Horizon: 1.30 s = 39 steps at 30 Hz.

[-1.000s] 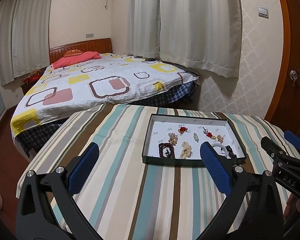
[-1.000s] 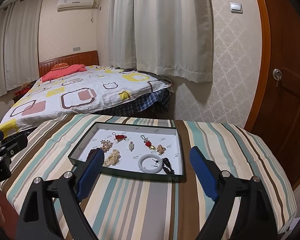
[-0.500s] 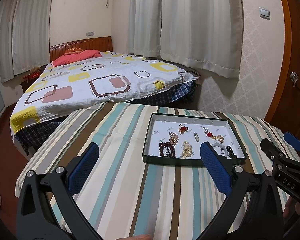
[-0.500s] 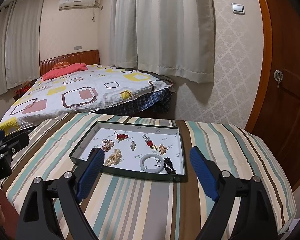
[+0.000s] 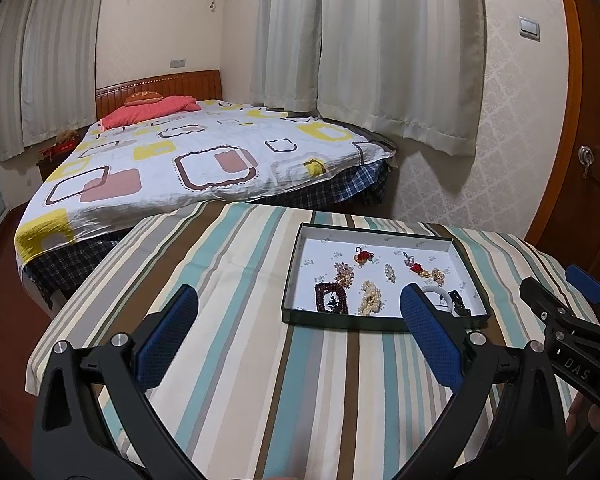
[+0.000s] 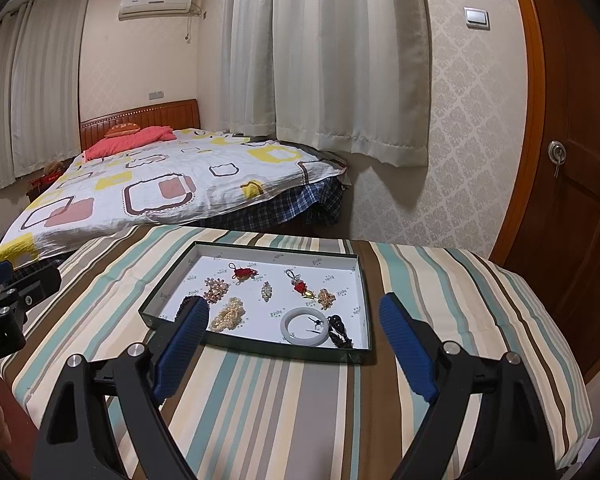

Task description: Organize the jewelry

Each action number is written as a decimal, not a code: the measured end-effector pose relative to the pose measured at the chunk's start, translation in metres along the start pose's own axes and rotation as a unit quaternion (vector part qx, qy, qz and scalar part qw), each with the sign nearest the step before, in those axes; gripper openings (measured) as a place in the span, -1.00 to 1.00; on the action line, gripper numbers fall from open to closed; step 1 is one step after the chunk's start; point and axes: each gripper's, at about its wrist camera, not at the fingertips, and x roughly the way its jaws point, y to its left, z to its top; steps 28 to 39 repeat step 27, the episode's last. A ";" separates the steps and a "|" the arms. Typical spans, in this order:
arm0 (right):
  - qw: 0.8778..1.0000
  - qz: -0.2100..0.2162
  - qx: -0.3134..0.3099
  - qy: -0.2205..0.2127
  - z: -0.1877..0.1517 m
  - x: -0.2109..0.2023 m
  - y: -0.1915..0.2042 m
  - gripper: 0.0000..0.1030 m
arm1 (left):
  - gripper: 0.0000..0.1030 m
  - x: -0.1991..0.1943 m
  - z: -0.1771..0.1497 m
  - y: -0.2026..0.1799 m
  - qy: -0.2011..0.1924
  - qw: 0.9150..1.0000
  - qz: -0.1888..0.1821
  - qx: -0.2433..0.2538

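Lettering "DAS" shows on the right gripper (image 5: pixel 580 292) at the edge of the left wrist view, where the left gripper (image 5: pixel 298 334) gapes wide and empty over bare striped tablecloth (image 5: pixel 236 320) left of the tray (image 5: pixel 380 322) of jewelry (image 5: pixel 370 298). Right wrist view: right gripper (image 6: pixel 290 344) spread wide, empty, hovering before the tray's near rim; since a second ago, nothing has shifted.
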 end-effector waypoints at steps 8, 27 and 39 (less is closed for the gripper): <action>1.000 0.001 0.000 0.003 -0.002 0.000 0.001 0.64 | 0.92 0.003 0.002 -0.003 0.000 1.000 -0.008 0.008; 0.999 -0.039 0.031 0.016 -0.016 0.054 -0.048 0.64 | 0.92 0.085 -0.013 0.022 0.052 0.998 0.024 -0.019; 0.999 -0.039 0.031 0.016 -0.016 0.054 -0.048 0.64 | 0.92 0.085 -0.013 0.022 0.052 0.998 0.024 -0.019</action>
